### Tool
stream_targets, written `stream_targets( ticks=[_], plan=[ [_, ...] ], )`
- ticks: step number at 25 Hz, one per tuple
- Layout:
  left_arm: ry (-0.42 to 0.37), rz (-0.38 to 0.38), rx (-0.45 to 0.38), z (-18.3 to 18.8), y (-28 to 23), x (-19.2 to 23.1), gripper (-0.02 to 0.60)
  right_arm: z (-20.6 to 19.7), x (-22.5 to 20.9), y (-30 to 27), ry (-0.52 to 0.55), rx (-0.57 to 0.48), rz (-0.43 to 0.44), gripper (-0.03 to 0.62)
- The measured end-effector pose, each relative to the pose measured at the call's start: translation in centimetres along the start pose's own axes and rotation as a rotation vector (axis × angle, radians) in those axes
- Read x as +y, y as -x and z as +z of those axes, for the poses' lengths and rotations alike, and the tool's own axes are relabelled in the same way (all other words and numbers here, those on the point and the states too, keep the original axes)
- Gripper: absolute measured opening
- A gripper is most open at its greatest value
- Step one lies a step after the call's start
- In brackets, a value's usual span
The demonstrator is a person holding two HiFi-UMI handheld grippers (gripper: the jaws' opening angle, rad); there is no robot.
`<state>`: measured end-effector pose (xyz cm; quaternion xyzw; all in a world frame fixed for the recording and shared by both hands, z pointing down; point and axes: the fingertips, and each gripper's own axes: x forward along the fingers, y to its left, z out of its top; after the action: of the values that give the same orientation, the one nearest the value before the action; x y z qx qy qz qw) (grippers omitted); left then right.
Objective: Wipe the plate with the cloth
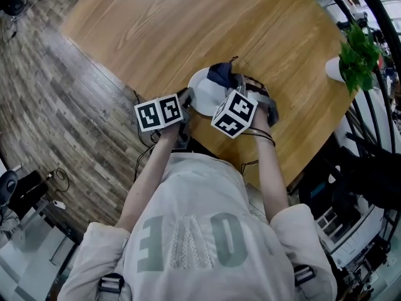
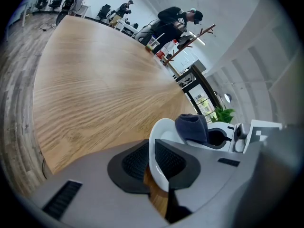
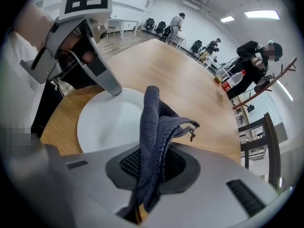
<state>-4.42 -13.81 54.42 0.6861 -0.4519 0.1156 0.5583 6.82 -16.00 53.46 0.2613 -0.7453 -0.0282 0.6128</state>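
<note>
White and round, the plate (image 3: 107,122) sits on the wooden table (image 1: 188,30), close to the edge where the person stands. It looks bare and smooth inside.

I see the left gripper (image 2: 153,158) at the plate's near left rim. Its two black pads are almost together, and the thin white rim is pinched between them. One pad is on the inside of the plate and one is on the outside.

Over the far right side of the plate is the cloth (image 3: 154,127). It is dark blue-grey and soft, all bunched and folded. The right gripper (image 3: 152,163) has it. Its jaws are squeezed tight on the cloth, and the loose end sticks out past the jaw tips in a floppy bundle. A small tag hangs from one corner. From the left gripper view the bundle looks to lie on the plate's far rim, but I cannot tell how hard it presses.

Both grippers are close to each other, one on each side of the plate, and both point down at it. The person's bare arms reach in from the bottom of the head view.

Further out, a green plant (image 1: 360,55) in a white pot (image 1: 333,69) stands near the table's right edge, well apart from the plate. A bottle (image 3: 232,82) with a red label stands at the far end of the table. Some people (image 2: 175,20) are by that end. Grey wood floor (image 1: 62,105) lies to the left of the table.
</note>
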Motion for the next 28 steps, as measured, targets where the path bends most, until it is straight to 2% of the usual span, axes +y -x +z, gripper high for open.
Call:
stream_targets(
  ticks=[5, 9, 15, 18, 28],
  plan=[
    [0.003, 0.000, -0.004, 0.0, -0.1, 0.0, 0.046, 0.0, 1.2, -0.1, 0.049, 0.015, 0.005, 0.057],
    [0.004, 0.000, -0.003, 0.0, -0.1, 0.1, 0.046, 0.2, 3.0, 0.4, 0.080, 0.017, 0.049, 0.057],
    [0.005, -0.001, -0.004, 0.1, -0.1, 0.1, 0.046, 1.0, 7.4, 1.7, 0.067, -0.044, 0.203, 0.057],
    [0.005, 0.001, -0.006, 0.0, 0.0, 0.1, 0.046, 1.2, 9.5, 2.7, 0.096, -0.061, 0.267, 0.057],
    [0.007, 0.000, -0.007, 0.0, -0.1, 0.1, 0.046, 1.7, 12.7, 4.7, 0.128, -0.107, 0.373, 0.057]
  ],
)
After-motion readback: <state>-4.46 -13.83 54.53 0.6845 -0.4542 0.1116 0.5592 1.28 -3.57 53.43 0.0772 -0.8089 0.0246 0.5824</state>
